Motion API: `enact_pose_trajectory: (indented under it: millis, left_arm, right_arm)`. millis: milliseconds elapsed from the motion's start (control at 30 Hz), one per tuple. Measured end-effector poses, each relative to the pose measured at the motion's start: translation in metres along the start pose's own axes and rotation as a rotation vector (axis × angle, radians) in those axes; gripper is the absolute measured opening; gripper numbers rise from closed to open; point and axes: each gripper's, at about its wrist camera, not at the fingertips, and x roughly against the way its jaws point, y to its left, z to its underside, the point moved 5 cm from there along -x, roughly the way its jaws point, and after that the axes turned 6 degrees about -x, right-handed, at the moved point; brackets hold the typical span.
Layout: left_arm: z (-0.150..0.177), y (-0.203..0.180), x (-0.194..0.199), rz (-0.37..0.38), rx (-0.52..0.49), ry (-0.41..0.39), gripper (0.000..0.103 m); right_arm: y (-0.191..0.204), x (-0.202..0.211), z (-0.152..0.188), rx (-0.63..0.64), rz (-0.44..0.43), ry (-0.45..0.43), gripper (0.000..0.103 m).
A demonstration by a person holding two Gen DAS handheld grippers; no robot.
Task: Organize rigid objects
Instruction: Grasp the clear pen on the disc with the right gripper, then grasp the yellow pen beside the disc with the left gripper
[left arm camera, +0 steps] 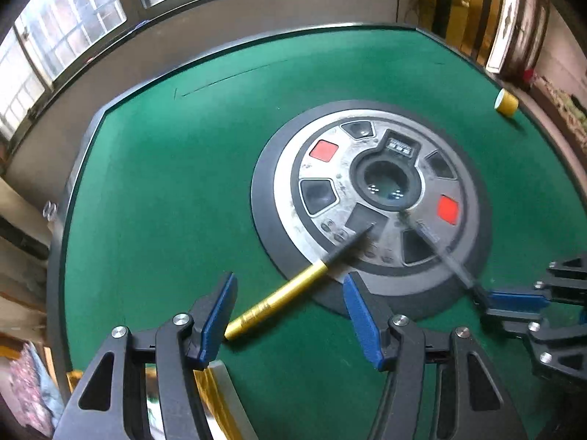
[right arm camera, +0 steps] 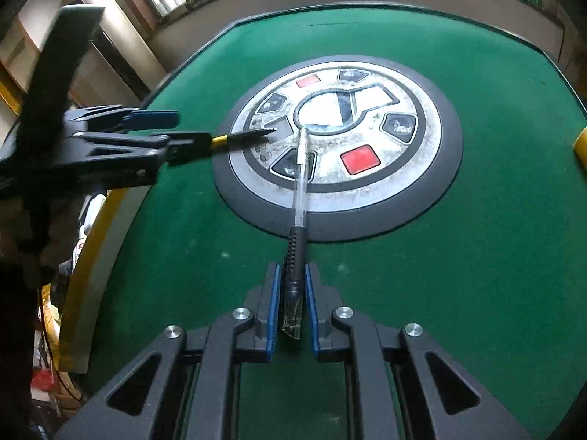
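- Green felt table (left arm camera: 183,183) is seen with a round control hub (right arm camera: 433,168) set in the middle; no container holding anything is shown.
- Two pens are counted: gold pen (left arm camera: 279,299) and clear pen (right arm camera: 299,198).
- Left claw (left arm camera: 290,319) is spread wide; the gold pen lies between its fingers, tail by the left pad, dark tip over the hub.
- Right claw (right arm camera: 292,300) is closed on the clear pen's black grip, pen pointed forward across the hub.
- One yellow tape roll (left arm camera: 507,101) is seen near the far table edge.
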Motion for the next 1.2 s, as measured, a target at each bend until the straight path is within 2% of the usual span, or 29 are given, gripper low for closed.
enact_pose_trajectory:
  millis: [133, 167, 233, 300, 367, 400, 533, 667, 867, 933, 1000, 1100, 1200]
  left_arm:
    - [0.005, -0.005, -0.018, 0.037, -0.021, 0.069, 0.064]
    - [0.004, -0.006, -0.017, 0.042, -0.020, 0.054, 0.062]
    - [0.005, -0.008, -0.018, 0.074, -0.010, 0.060, 0.047]
    - [0.007, -0.014, -0.016, 0.098, -0.007, 0.070, 0.024]
    - [0.012, -0.023, -0.011, 0.118, -0.032, 0.089, 0.012]
    - [0.014, -0.029, -0.009, 0.134, -0.040, 0.103, 0.009]
    - [0.022, -0.042, -0.003, 0.087, -0.055, 0.130, 0.010]
    - [0.027, -0.045, 0.003, 0.058, -0.007, 0.121, 0.009]
    - [0.045, -0.049, 0.019, 0.062, 0.098, 0.119, 0.007]
    - [0.053, -0.051, 0.023, 0.061, 0.131, 0.130, 0.007]
    - [0.066, -0.057, 0.031, 0.077, 0.154, 0.140, 0.007]
    - [0.091, -0.064, 0.046, 0.138, 0.225, 0.147, 0.007]
    - [0.115, -0.065, 0.061, 0.160, 0.311, 0.141, 0.007]
  right_arm:
    - [0.006, 0.001, 0.002, -0.008, -0.023, -0.014, 0.013]
    - [0.004, 0.002, 0.003, -0.016, -0.028, -0.015, 0.013]
    - [0.000, 0.002, 0.003, -0.026, -0.028, -0.016, 0.013]
    - [-0.001, 0.003, 0.008, -0.033, -0.026, -0.017, 0.013]
    - [-0.001, 0.004, 0.009, -0.038, -0.032, -0.019, 0.013]
    - [-0.002, 0.004, 0.008, -0.037, -0.034, -0.020, 0.013]
    - [0.001, 0.001, 0.009, -0.028, -0.024, -0.017, 0.014]
    - [0.008, -0.010, 0.006, 0.000, 0.015, -0.018, 0.014]
    - [0.012, -0.012, 0.005, 0.007, 0.042, -0.057, 0.015]
    - [0.012, -0.012, 0.006, 0.014, 0.058, -0.064, 0.012]
    - [0.014, -0.009, 0.009, 0.025, 0.074, -0.068, 0.012]
    - [0.016, -0.005, 0.019, 0.005, 0.077, -0.048, 0.011]
    - [0.022, 0.001, 0.037, -0.015, 0.040, -0.025, 0.011]
